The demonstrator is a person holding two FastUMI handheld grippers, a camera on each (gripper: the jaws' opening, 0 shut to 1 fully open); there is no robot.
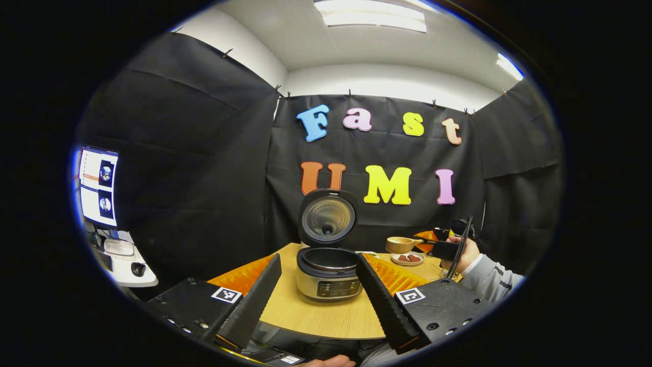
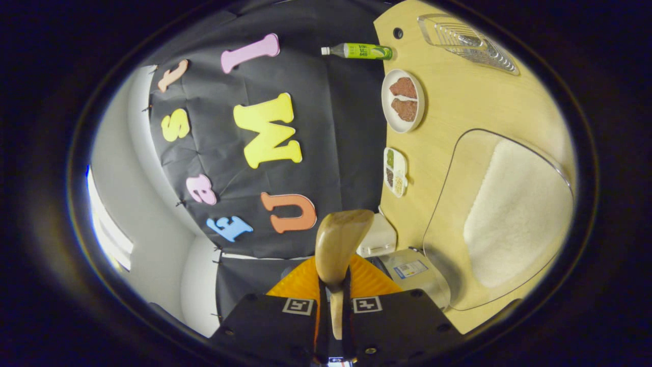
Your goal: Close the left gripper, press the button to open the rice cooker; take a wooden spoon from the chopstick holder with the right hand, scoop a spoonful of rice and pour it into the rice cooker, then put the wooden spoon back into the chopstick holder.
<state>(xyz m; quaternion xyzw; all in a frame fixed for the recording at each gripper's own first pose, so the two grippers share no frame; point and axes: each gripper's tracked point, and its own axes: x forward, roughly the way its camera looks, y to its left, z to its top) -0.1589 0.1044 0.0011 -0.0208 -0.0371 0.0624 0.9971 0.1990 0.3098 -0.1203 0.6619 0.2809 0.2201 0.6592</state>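
Up close in the left gripper view, the left tongs (image 1: pixel 318 290) stand wide open with nothing between the fingers (image 1: pixel 254 300), low over the near edge of the bench (image 1: pixel 326 318). Just beyond them, framed between the two fingers, sits the cooker (image 1: pixel 328 278), its lid (image 1: pixel 327 216) swung up and standing upright behind the open pot. Farther right on the bench lies a plate (image 1: pixel 408 259) with two brownish pieces on it. Past that, a hand (image 1: pixel 461 255) in a grey sleeve (image 1: pixel 489 278) holds the right tongs (image 1: pixel 442 243), which carry the spoon (image 1: pixel 401 244) level above the plate, bowl toward the cooker. At the far left a monitor (image 1: pixel 98 186) glows beyond the booth wall.

Nearest in the right gripper view, which is rolled onto its side, the right tongs (image 2: pixel 333 306) are closed on the spoon's handle, and the spoon (image 2: pixel 337 244) reaches forward from them. Whether rice lies in the bowl I cannot tell. Beside it, a clear bin (image 2: pixel 504 219) holds a heap of rice (image 2: pixel 517 214). Farther along the bench (image 2: pixel 448 102) come a small divided dish (image 2: pixel 395 172), the plate (image 2: pixel 403 100), a green bottle (image 2: pixel 359 51) and a clear rack (image 2: pixel 466 43).
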